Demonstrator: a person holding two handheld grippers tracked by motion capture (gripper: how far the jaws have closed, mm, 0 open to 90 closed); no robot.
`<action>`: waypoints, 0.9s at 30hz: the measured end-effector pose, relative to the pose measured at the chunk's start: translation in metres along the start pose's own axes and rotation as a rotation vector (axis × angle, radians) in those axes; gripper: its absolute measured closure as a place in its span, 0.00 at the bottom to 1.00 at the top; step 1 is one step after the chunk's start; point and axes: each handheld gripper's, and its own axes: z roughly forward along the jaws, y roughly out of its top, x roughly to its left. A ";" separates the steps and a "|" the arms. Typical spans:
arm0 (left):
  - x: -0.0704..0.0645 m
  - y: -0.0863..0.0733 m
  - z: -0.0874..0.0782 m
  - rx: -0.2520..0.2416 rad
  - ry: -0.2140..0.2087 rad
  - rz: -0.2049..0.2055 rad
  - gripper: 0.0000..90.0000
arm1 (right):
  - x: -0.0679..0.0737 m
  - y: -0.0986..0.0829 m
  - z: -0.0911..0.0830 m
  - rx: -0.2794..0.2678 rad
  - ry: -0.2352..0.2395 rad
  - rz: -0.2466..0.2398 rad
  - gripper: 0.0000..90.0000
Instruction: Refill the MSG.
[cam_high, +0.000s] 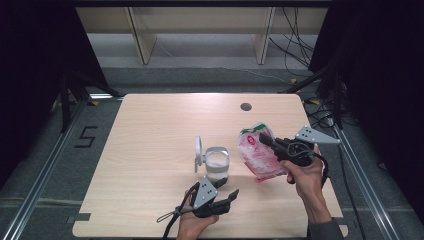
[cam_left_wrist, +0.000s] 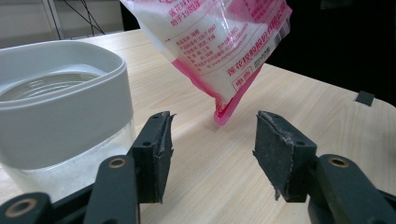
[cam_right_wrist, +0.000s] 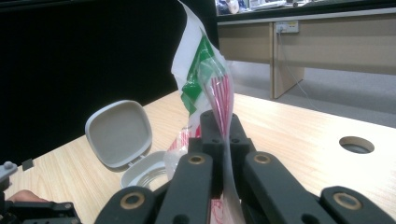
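A pink and white bag (cam_high: 256, 151) of white grains hangs tilted over the table, its lower corner near the wood. My right gripper (cam_high: 264, 139) is shut on the bag's upper part (cam_right_wrist: 219, 100), which rises between its jaws. A clear jar (cam_high: 217, 163) with a grey rim (cam_left_wrist: 60, 100) stands mid-table, its hinged grey lid (cam_high: 198, 150) flipped up to the left. White grains lie in the jar's bottom. My left gripper (cam_high: 229, 196) rests open near the front edge, just right of the jar, with nothing between its jaws. The bag (cam_left_wrist: 219, 46) hangs beyond them.
A round cable hole (cam_high: 245, 106) sits near the table's far edge. Wooden furniture legs and cables stand on the floor behind the table. Black curtains flank both sides. The table's left half is bare wood (cam_high: 150, 150).
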 end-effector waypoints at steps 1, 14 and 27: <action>-0.001 -0.001 -0.001 -0.011 0.004 -0.036 0.50 | -0.001 0.000 0.000 -0.006 0.002 -0.010 1.00; 0.020 -0.002 -0.024 -0.029 0.070 -0.023 0.50 | -0.012 -0.014 -0.002 0.022 -0.018 0.014 1.00; 0.031 -0.003 -0.036 -0.035 0.122 -0.043 0.49 | -0.012 -0.015 -0.018 0.048 -0.102 -0.061 1.00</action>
